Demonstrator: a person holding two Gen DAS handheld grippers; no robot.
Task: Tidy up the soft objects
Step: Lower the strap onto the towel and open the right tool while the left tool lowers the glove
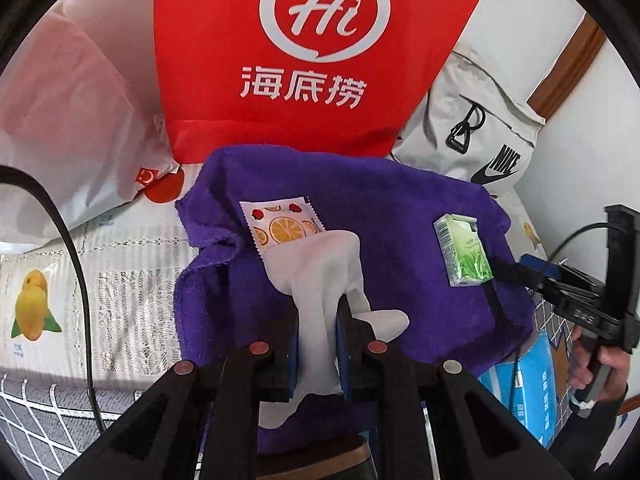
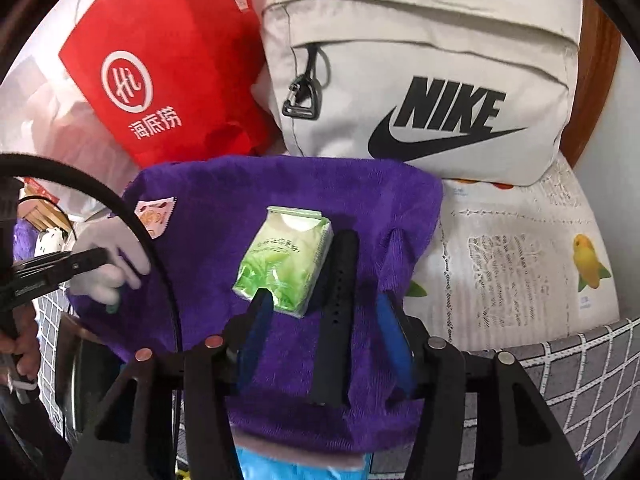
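Two soft items are in play: a white glove (image 1: 320,280) pinched by the left gripper (image 1: 318,344), whose fingers (image 1: 292,340) are pressed almost together on the cloth, and a black strap (image 2: 338,312) lying flat on the purple towel (image 2: 280,184) between the spread fingers (image 2: 256,320) of the right gripper (image 2: 324,324). The strap is not clamped; the right blue pad stands clear of it, and the left pad sits over the corner of the green tissue pack (image 2: 286,260), which lies just beside the strap, on its left. The glove hangs from the left fingers with its free end draped down onto the towel, overlapping the lower edge of the fruit-print sachet (image 1: 280,224). Risks, as a judgement: the glove is limp and held by a small fold, so a pull could drag the sachet along or bunch the towel; it could also slip out of the pinch. On the right, closing from here might catch the tissue pack together with the strap, or nip the towel pile. The towel itself looks rumpled, so anything on it may shift if tugged. Behind it stand a red paper bag (image 1: 320,60) and a grey Nike bag (image 2: 420,80); cables trail near both grippers and could snag.
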